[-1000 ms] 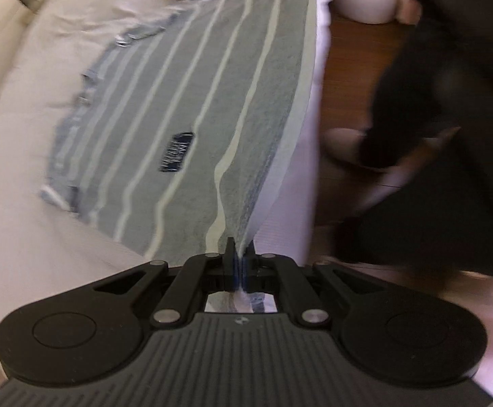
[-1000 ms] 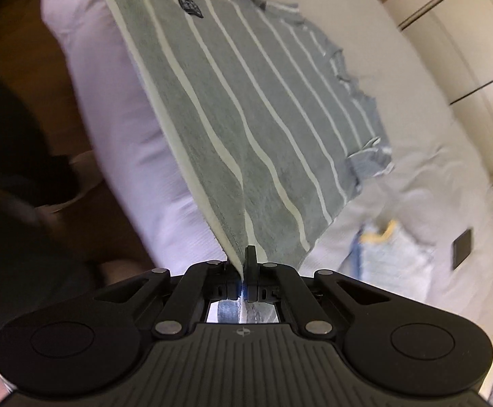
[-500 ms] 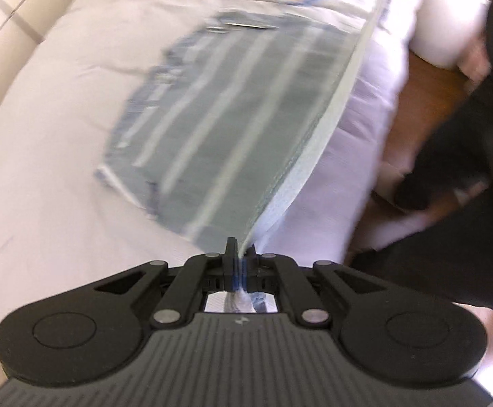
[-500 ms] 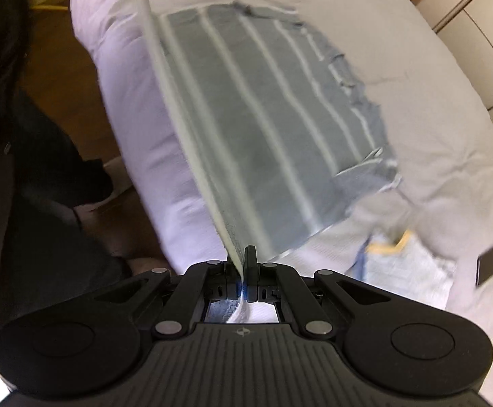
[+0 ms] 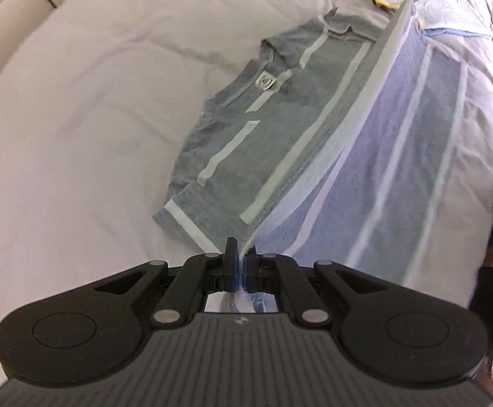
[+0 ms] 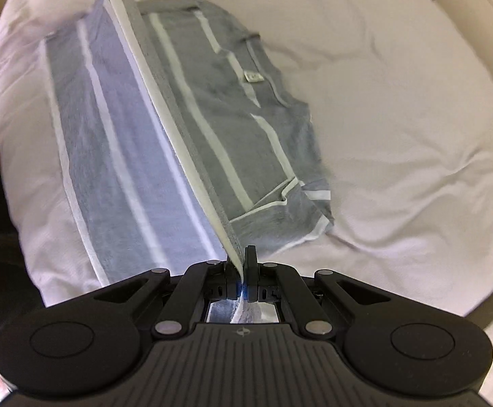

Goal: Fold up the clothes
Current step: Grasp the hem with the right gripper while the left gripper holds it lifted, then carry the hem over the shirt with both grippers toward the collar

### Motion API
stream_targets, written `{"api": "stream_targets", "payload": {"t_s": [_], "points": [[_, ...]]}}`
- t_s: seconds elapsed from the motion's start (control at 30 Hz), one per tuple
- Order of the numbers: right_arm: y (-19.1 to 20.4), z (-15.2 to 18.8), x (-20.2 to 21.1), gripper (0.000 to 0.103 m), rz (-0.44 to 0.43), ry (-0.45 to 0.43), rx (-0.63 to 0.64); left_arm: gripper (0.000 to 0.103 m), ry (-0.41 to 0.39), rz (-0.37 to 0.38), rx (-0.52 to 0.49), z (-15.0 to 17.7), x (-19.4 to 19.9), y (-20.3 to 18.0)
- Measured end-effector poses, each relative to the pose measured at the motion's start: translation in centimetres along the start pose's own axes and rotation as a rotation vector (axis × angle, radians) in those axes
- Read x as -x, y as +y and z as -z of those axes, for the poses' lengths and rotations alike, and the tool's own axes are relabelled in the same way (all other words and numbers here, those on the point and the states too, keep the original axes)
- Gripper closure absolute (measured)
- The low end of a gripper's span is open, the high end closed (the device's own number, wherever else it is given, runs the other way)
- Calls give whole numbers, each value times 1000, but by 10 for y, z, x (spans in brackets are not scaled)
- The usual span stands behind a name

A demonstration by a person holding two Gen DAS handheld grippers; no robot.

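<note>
Both grippers, left (image 5: 240,249) and right (image 6: 241,257), clamped on the shirt (image 5: 267,125) hem, lifted over the bed (image 5: 77,118): carry level and taut to the far collar, then lower evenly.

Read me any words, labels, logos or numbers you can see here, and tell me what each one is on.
No readable text.
Small pale neck label inside the grey, pale-striped T-shirt: a round mark, too blurred to read.
Small emblem on the black gripper body: a symbol, no letters.
</note>
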State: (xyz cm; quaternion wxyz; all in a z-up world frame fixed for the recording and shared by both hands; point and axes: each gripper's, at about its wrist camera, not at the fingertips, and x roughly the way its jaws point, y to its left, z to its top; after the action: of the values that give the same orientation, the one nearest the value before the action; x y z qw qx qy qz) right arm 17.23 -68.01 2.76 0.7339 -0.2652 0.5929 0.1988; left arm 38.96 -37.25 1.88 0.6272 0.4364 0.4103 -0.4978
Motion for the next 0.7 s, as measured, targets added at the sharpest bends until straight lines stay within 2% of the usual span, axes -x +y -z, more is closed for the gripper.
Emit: {"api": "stream_targets", "payload": {"t_s": [0.07,0.17,0.37,0.53,0.63,0.7], "points": [[-14,-9,-19,103,-23,25,-25,102,10,25,-3,-2,-18,10],[-37,-15,-35,103,-59,21,-126,101,16,56,3,-5,-35,25],[-61,-22,-53,103,-77,20,-145,101,23,56,35,-21,-53,46],[-82,-12,-75,103,-117,3,-184,99,56,72,78,-33,-78,64],[-93,-8,-90,103,-145,1,-203,91,82,78,108,-35,-95,75],[-100,-9,-100,102,-154,-1,-217,75,90,43,148,-35,-102,82]]}}
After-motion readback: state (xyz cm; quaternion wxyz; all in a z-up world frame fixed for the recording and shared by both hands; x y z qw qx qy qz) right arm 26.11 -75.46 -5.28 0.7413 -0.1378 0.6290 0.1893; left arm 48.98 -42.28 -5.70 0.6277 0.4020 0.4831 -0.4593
